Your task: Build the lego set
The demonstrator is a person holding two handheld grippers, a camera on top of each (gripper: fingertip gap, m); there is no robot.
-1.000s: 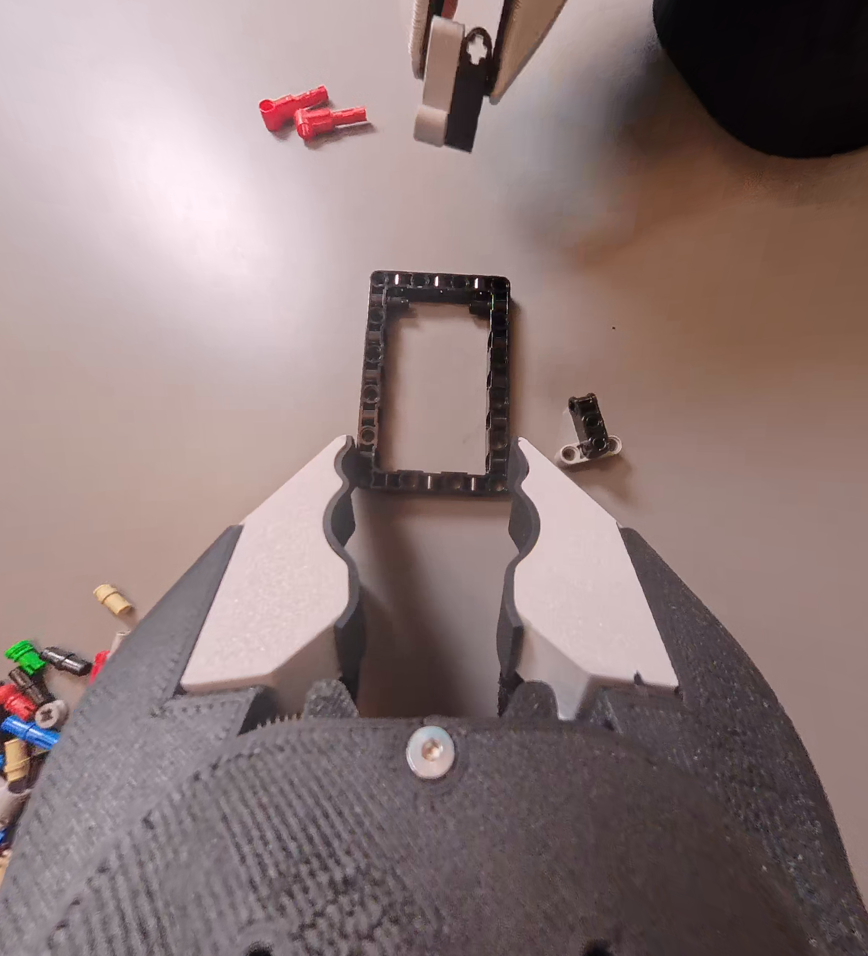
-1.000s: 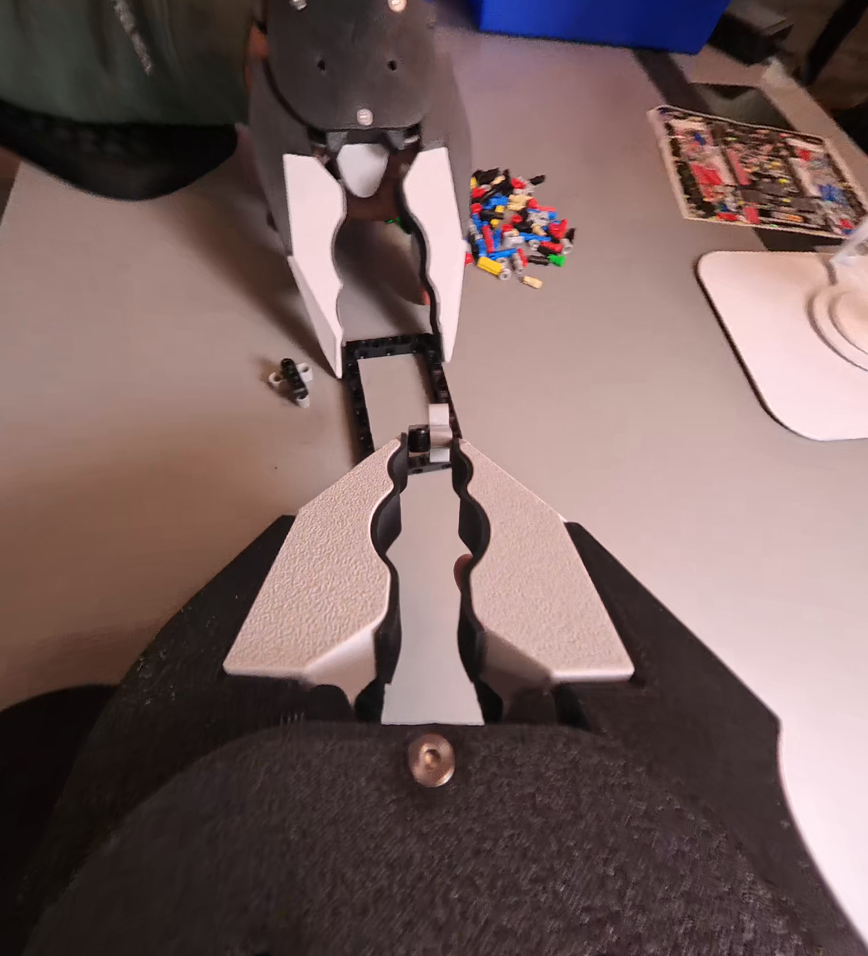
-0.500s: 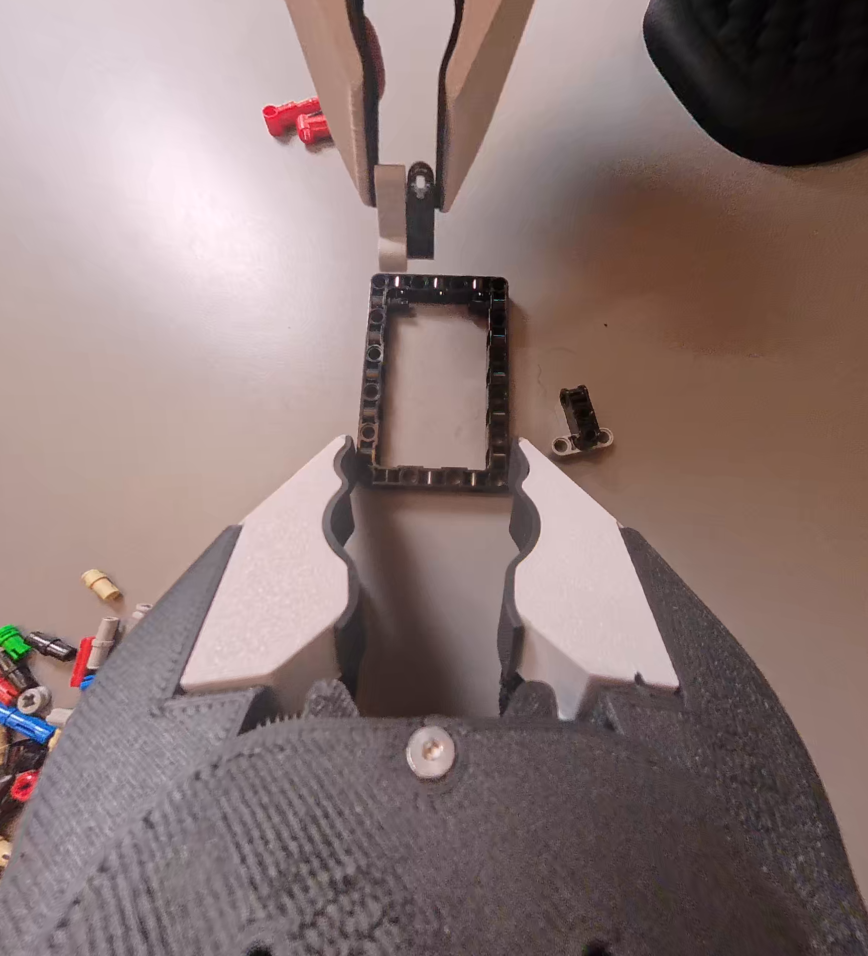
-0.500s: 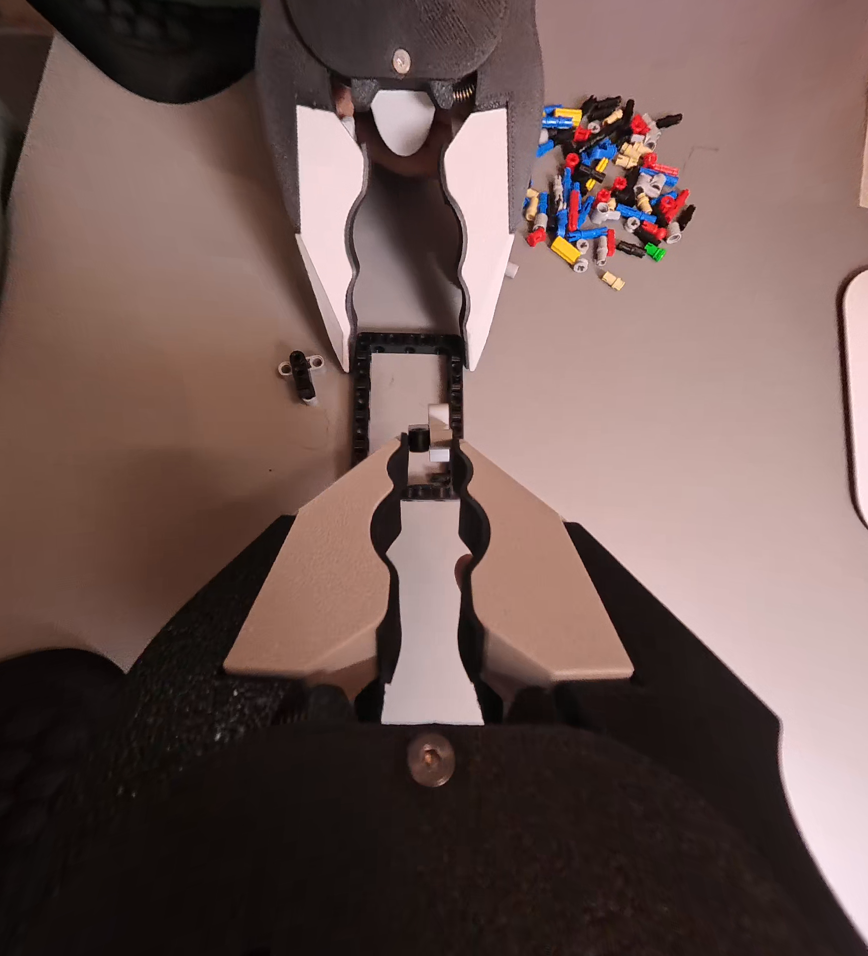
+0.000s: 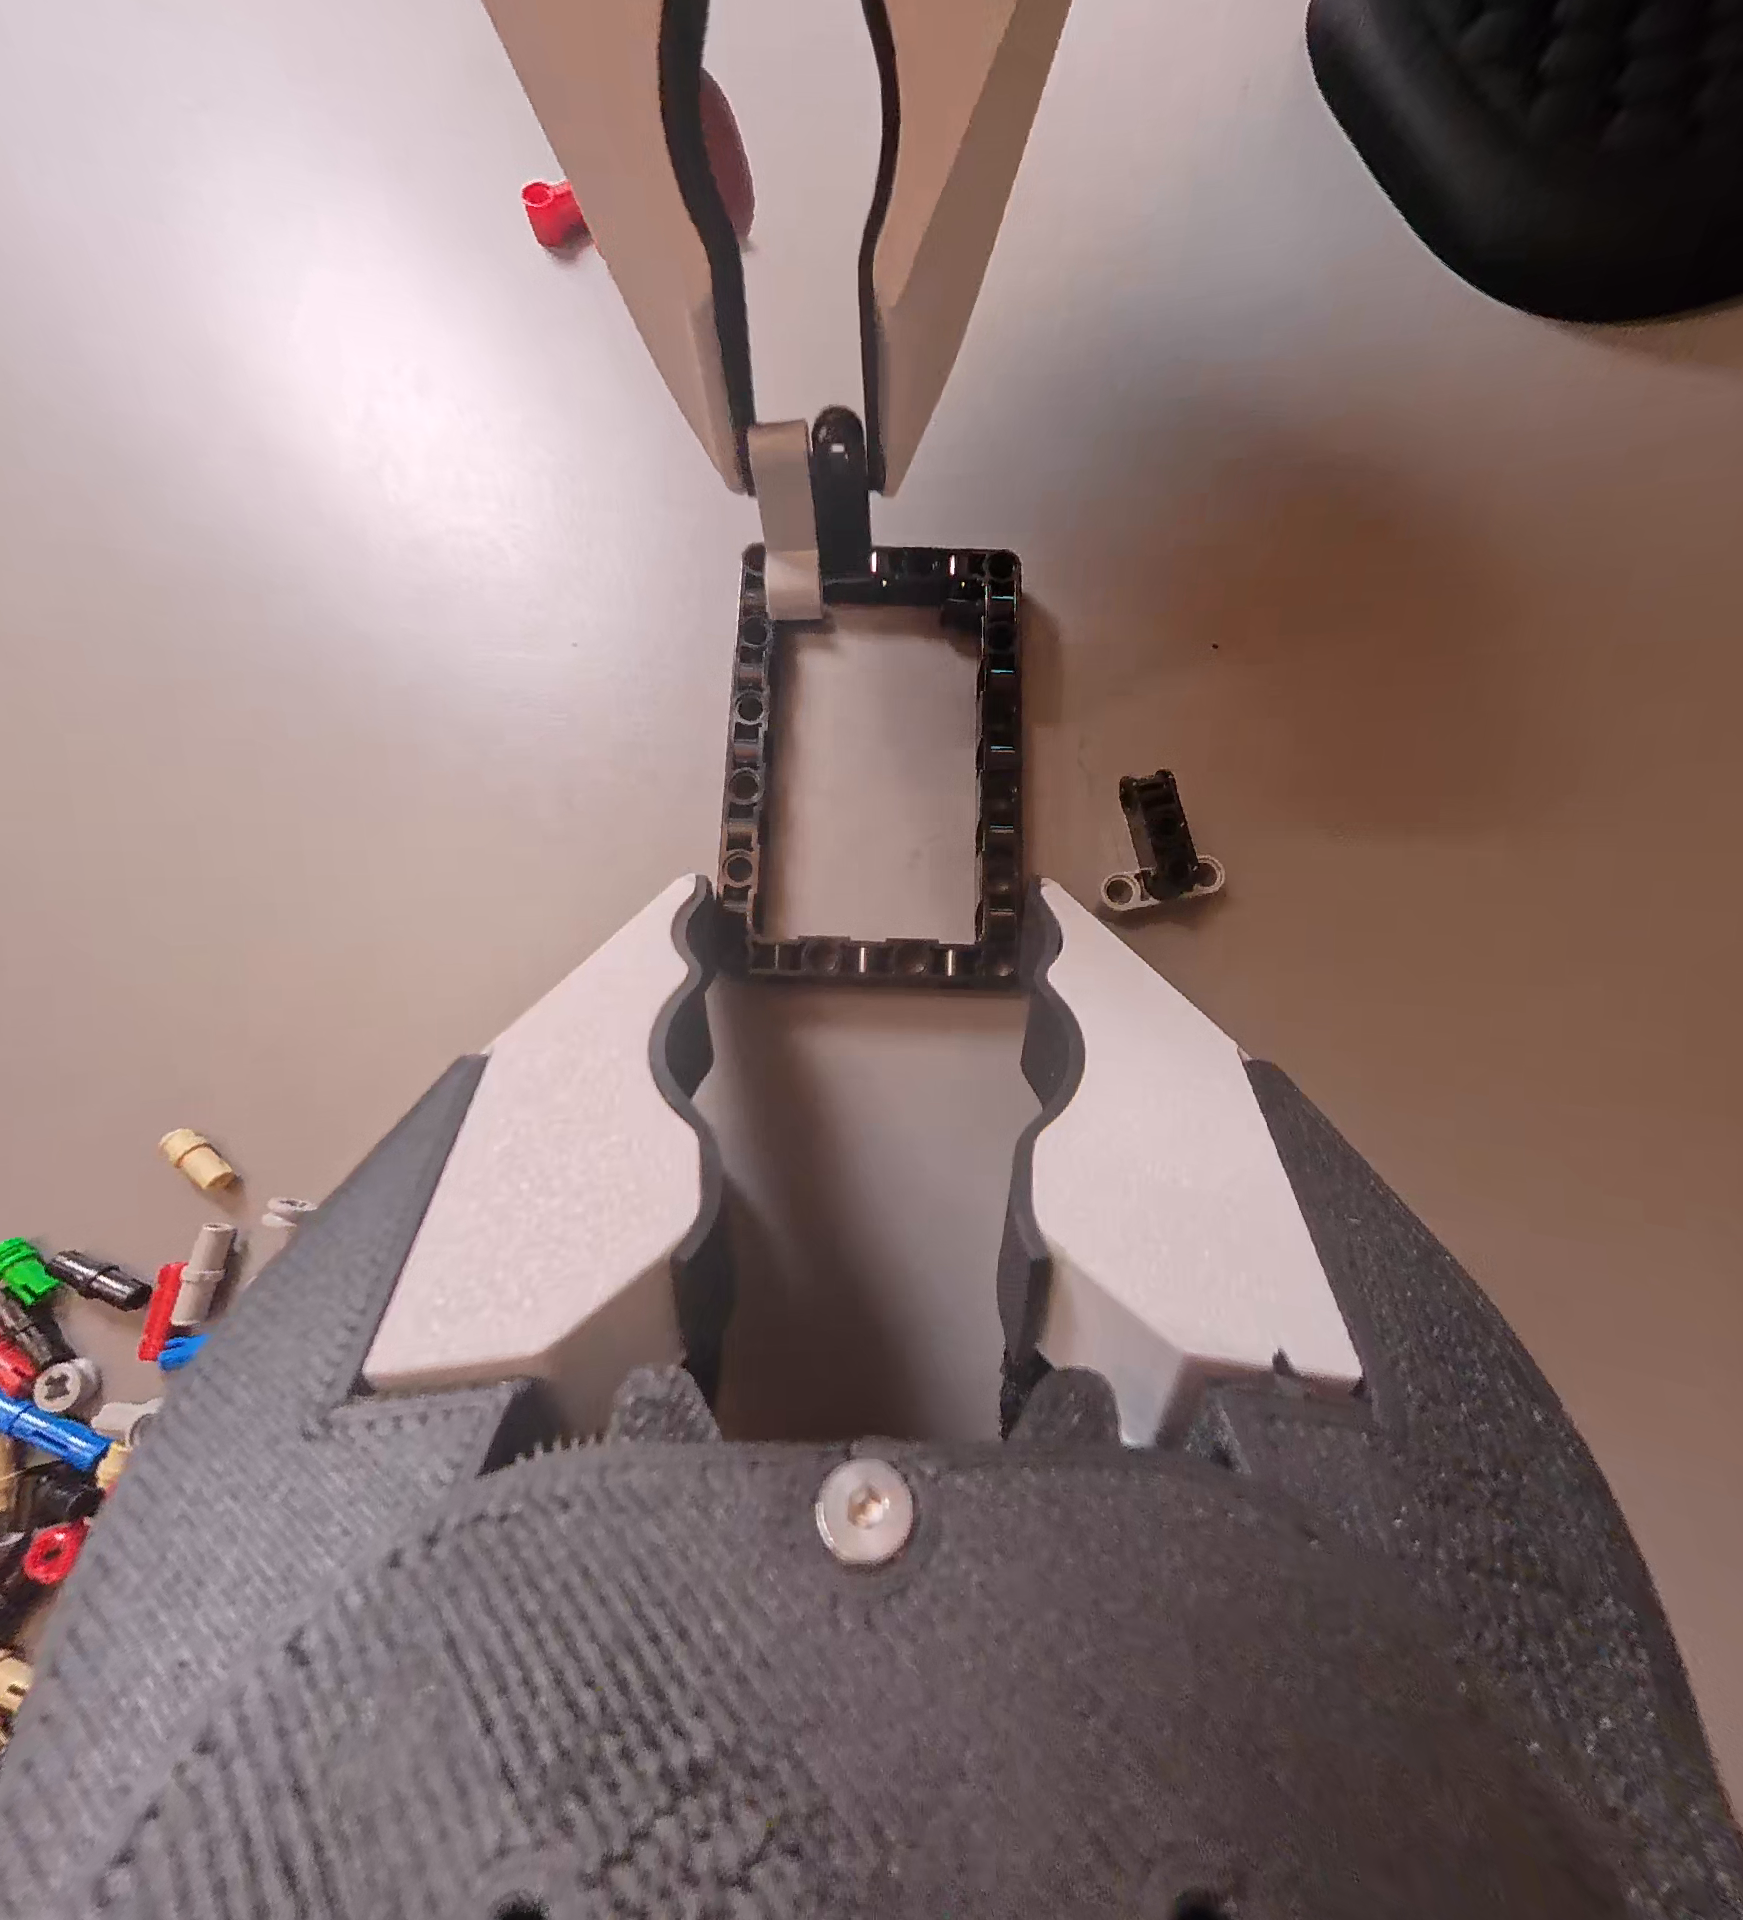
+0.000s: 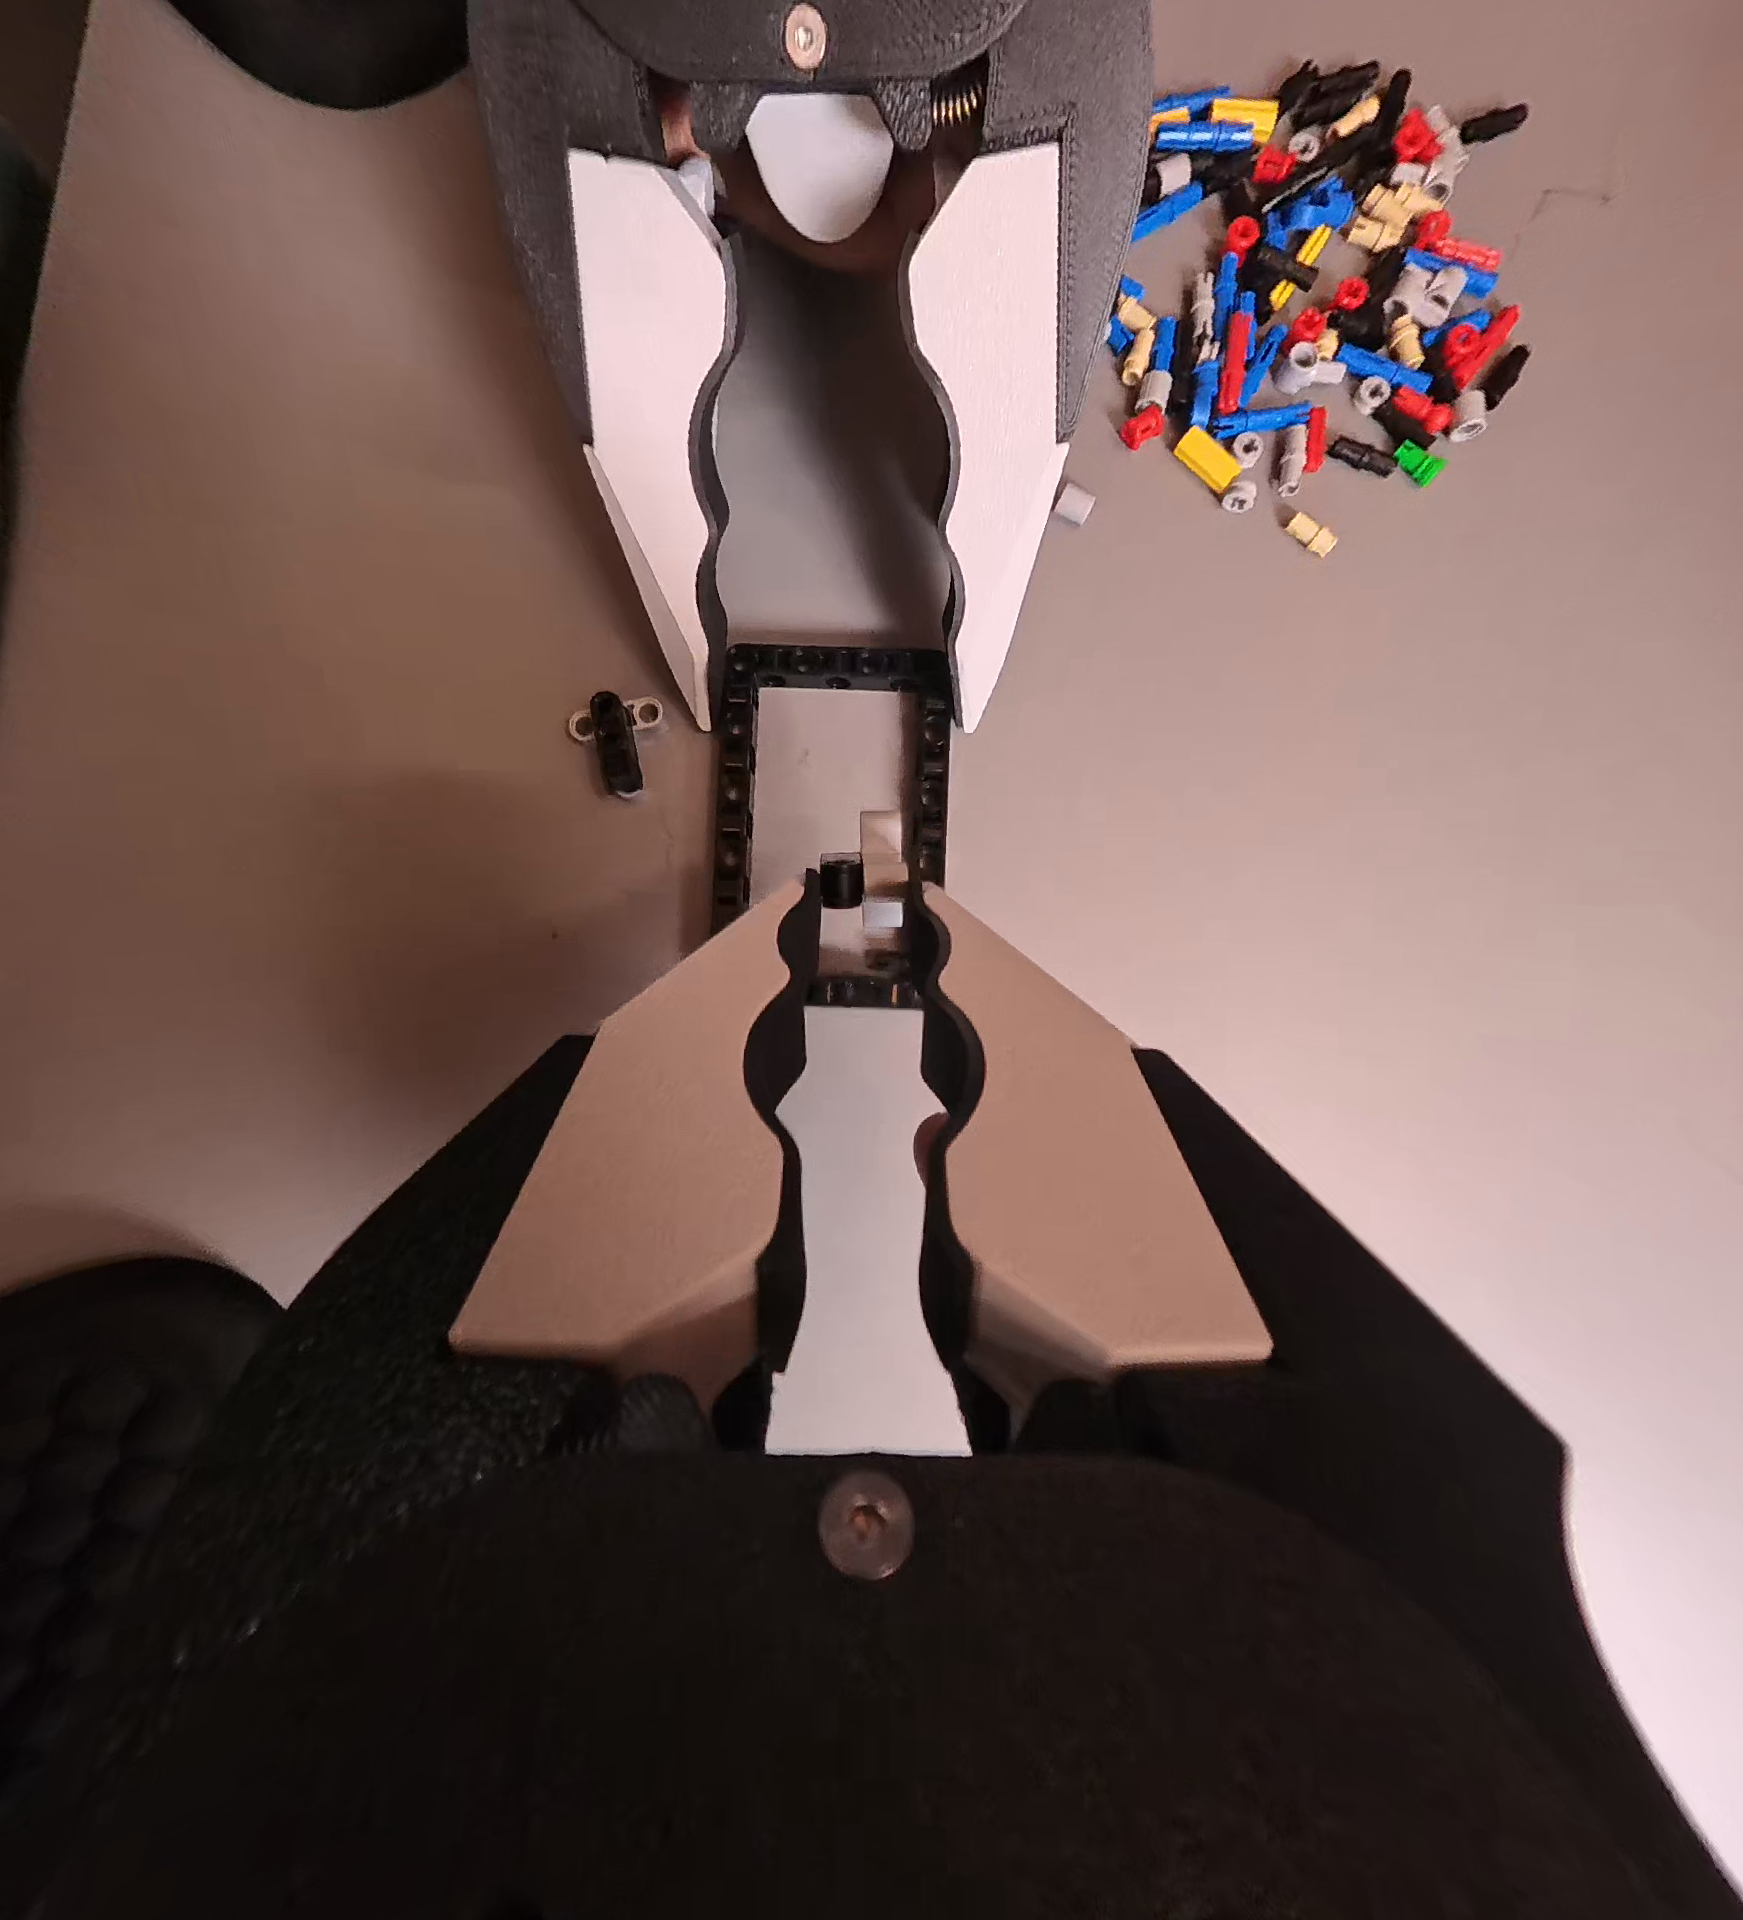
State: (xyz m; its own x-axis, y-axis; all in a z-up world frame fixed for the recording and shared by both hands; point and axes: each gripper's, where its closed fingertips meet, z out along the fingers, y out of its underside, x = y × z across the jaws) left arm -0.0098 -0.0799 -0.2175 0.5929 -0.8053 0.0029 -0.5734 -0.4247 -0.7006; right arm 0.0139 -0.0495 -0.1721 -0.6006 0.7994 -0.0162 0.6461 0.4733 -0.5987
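You are holding the black rectangular frame [image 5: 877, 769] flat on the grey table [image 5: 327, 623] with your left gripper [image 5: 872, 914]. Its two fingers are spread wide and pinching the frame across its near short end, one fingertip against each outer corner. The frame's long axis is running straight away from that gripper, in line with its fingers, so the far short end is pointing toward your right gripper [image 6: 862, 894].

Your right gripper is coming in from the opposite end, its fingers nearly pressed together and pinching a small grey-and-black sub-assembly [image 5: 810, 509] — a light grey piece side by side with a black one. In the left wrist view the sub-assembly is standing roughly upright, its long axis running down from the fingertips, and its lower end is sitting at the far left corner of the frame; whether it is seated in the holes there or only touching them cannot be told. In the right wrist view the same piece [image 6: 862, 878] is showing just past the fingertips, over the frame [image 6: 737, 790].

A second small assembly [image 5: 1163, 836] — a black piece standing up off a light grey two-hole one — is lying on the table just to the right of the frame, apart from it. A heap of loose coloured pins and connectors [image 6: 1314, 301] is sitting beside your left gripper, and a lone red connector [image 5: 553, 213] is lying beyond the frame.
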